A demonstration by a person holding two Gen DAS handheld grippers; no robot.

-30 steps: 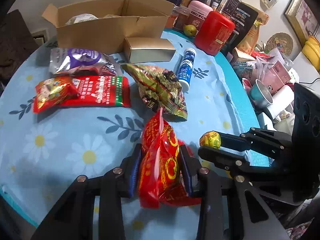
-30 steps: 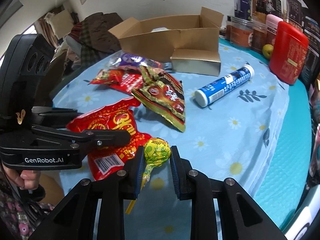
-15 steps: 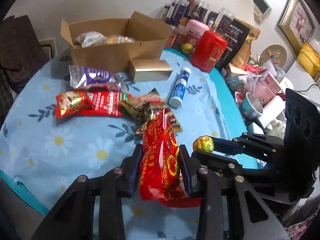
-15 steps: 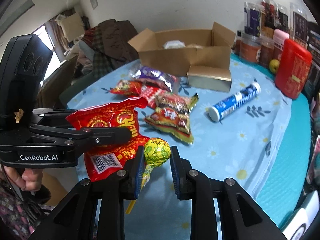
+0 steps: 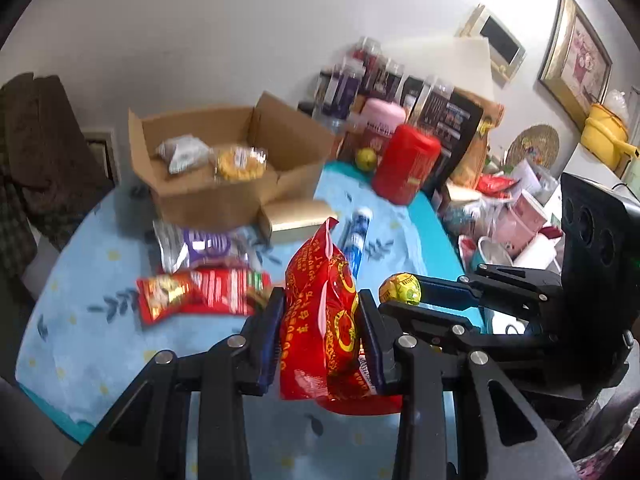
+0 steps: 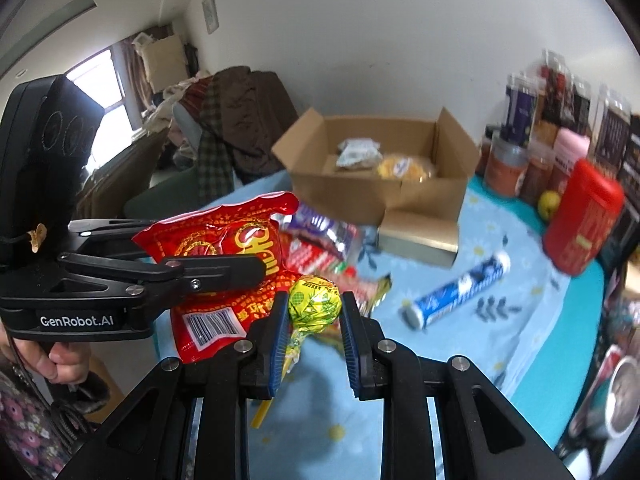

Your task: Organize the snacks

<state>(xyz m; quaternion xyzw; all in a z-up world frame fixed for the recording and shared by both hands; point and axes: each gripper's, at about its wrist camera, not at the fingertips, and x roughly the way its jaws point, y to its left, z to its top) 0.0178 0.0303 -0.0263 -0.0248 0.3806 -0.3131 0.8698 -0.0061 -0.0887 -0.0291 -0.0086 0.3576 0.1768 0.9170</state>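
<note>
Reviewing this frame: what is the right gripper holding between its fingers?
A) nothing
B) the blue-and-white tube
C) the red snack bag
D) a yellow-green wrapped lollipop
D: in the right wrist view, the right gripper is closed on the yellow-green wrapped lollipop, its stick hanging below, while the red snack bag sits in the left gripper.

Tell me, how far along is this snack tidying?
Barely started. The cardboard box already holds a grey-white packet and a yellow snack pack. In hand: the left gripper clamps a red snack bag, the right gripper a yellow-green lollipop. Left on the table: a purple packet, a red packet, a blue tube, a gold box.
</note>
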